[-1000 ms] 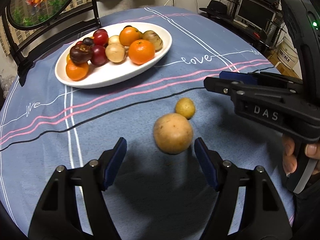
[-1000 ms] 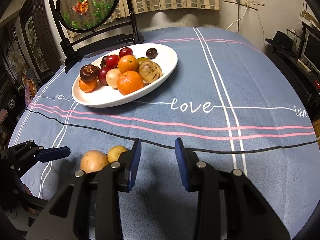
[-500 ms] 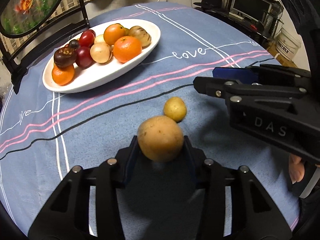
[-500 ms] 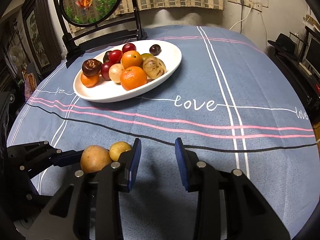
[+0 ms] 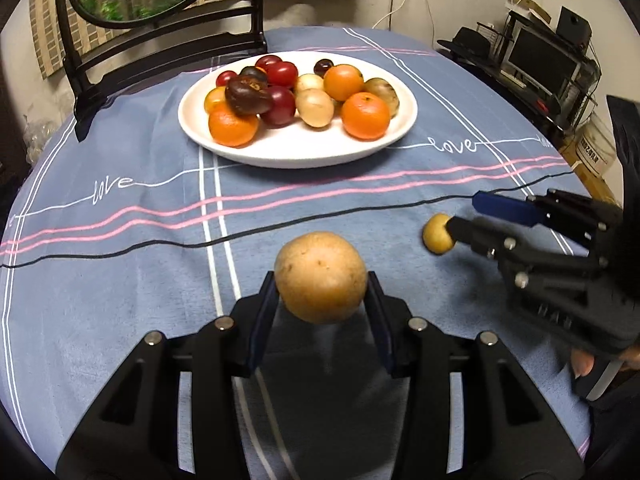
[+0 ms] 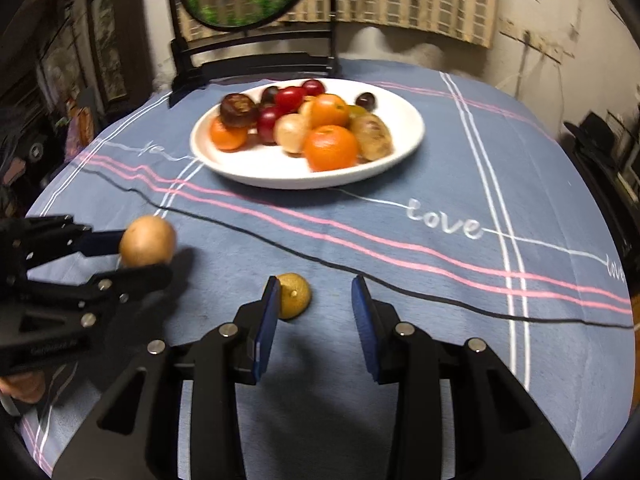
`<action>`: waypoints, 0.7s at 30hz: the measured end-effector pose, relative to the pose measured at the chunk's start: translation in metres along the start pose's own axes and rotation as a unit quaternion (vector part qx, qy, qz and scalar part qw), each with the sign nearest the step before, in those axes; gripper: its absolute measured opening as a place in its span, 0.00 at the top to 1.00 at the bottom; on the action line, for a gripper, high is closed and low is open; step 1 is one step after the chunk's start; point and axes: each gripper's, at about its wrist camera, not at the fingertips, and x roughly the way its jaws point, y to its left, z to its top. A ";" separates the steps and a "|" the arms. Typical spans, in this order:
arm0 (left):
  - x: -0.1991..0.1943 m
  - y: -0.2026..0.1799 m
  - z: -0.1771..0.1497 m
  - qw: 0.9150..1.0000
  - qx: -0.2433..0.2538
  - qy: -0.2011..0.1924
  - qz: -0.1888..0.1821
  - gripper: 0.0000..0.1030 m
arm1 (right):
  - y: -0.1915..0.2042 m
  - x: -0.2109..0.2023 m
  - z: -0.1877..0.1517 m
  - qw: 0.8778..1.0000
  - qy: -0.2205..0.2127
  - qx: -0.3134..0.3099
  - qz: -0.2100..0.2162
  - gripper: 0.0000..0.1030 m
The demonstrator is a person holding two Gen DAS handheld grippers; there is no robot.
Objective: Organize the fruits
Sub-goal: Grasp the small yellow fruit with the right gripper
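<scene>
Left gripper [image 5: 321, 300] clamps big fruit [image 5: 321, 276]; right gripper [image 6: 314, 312] open, small fruit [image 6: 294, 295] beside its left pad, may roll from plate [image 6: 408, 136] if nudged

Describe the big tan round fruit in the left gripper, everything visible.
The big tan round fruit is smooth, matte, brownish-yellow with faint dark specks, nearly spherical and intact. It sits clamped between the left gripper's blue-padded fingers, which have just closed on its two sides. It looks lifted off the blue striped tablecloth, with a shadow below. It stands apart from the small yellow fruit.
</scene>
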 end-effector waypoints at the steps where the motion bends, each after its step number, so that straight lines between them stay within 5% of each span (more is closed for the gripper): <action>1: -0.001 -0.001 -0.002 1.000 0.000 0.000 0.000 0.57 | 0.002 0.000 0.000 1.000 -0.002 -0.004 -0.002 0.63; 13: 0.005 0.000 -0.005 1.000 0.002 0.009 -0.014 0.57 | 0.029 0.016 -0.004 0.999 0.023 -0.035 0.024 0.62; 21: 0.005 0.002 -0.005 1.000 -0.004 0.010 -0.016 0.57 | 0.034 0.020 -0.002 0.999 0.015 -0.027 0.029 0.70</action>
